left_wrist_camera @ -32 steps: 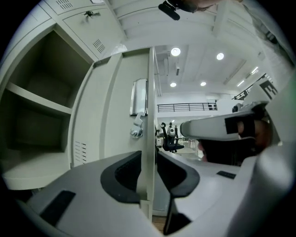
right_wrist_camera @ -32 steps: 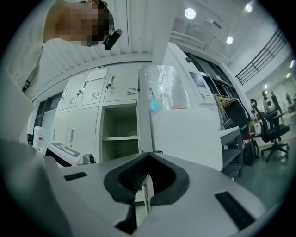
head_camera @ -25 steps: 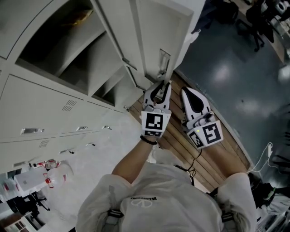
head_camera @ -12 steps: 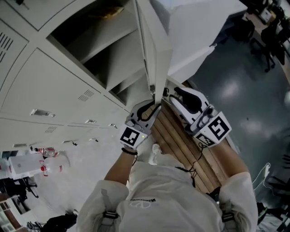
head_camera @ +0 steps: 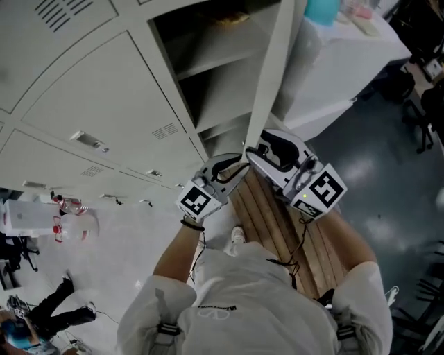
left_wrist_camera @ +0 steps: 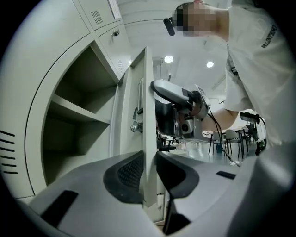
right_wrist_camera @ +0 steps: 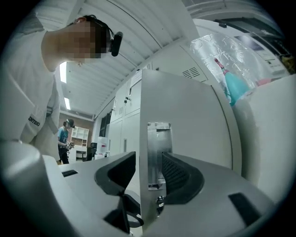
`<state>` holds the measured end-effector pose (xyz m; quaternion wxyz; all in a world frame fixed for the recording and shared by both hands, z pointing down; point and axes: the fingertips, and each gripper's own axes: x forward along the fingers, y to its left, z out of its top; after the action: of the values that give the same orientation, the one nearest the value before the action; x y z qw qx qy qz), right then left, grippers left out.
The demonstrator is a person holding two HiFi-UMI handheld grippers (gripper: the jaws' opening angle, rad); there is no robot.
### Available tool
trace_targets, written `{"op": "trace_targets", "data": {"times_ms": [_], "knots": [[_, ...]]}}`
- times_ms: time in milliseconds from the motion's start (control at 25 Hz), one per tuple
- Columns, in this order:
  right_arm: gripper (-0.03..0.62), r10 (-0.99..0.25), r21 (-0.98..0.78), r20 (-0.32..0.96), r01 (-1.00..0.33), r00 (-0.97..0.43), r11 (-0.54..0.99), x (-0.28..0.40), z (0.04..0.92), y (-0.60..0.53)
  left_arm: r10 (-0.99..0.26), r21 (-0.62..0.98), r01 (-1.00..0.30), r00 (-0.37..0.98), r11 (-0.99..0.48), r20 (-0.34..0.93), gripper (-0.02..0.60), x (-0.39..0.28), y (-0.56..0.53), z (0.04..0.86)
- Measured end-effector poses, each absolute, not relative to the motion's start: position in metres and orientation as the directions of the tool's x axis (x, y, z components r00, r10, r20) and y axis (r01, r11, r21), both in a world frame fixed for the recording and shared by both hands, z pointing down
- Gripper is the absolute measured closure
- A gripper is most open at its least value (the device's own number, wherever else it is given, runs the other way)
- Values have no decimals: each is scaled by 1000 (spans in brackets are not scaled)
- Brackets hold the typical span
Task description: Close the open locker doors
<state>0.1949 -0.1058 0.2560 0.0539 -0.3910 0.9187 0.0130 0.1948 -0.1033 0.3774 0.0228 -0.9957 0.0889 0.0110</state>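
An open grey locker door (head_camera: 272, 76) stands edge-on in front of its open compartment (head_camera: 222, 69). My left gripper (head_camera: 239, 165) straddles the door's lower edge from the locker side. Its jaws are opening, and the door (left_wrist_camera: 148, 106) runs between the pads (left_wrist_camera: 149, 173), close to both. My right gripper (head_camera: 254, 152) straddles the same edge from the outer side. Its jaws are opening wide around the door (right_wrist_camera: 185, 120) and the metal handle plate (right_wrist_camera: 155, 155) without pressing. The inner latch (left_wrist_camera: 137, 125) shows, with the right gripper (left_wrist_camera: 178, 99) beyond it.
Closed locker doors (head_camera: 104, 104) fill the left. A wooden slatted bench (head_camera: 277, 215) lies under my arms. A plastic-covered table (head_camera: 340, 48) with a teal bottle (head_camera: 322, 10) stands just right of the door. Another person (right_wrist_camera: 63, 139) stands far off; chairs (left_wrist_camera: 226, 139) stand behind.
The door has swung from wide open to edge-on. My right gripper came over from the right to the door's edge and opened its jaws. The left gripper stayed on the door.
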Motion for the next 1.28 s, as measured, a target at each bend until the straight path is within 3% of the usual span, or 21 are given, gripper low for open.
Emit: {"op": "trace_targets", "data": {"times_ms": [120,320,480,600,1280], "knots": [[468,-690,-13,-109,-693,-716,721,181,255,-116,-201,-35,-202,979,-979,-39,495,182,-114,377],[479,-644,8,-102,-648,-758,761,164,256,-136,-307,-80,-309,951,-948,-37,491,158,-136,376],[482,-634,18,-106,-639,-766,769,149,259,-152,-464,-124,-464,886,-877,-32,499,125,-151,379],[485,-623,23,-119,-630,-773,776,140,258,-167,-569,-140,-567,822,-811,-34,545,105,-161,375],[545,-648,37,-148,-659,-747,752,118,258,-237,-724,-143,-722,689,-677,-46,575,115,-230,354]]}}
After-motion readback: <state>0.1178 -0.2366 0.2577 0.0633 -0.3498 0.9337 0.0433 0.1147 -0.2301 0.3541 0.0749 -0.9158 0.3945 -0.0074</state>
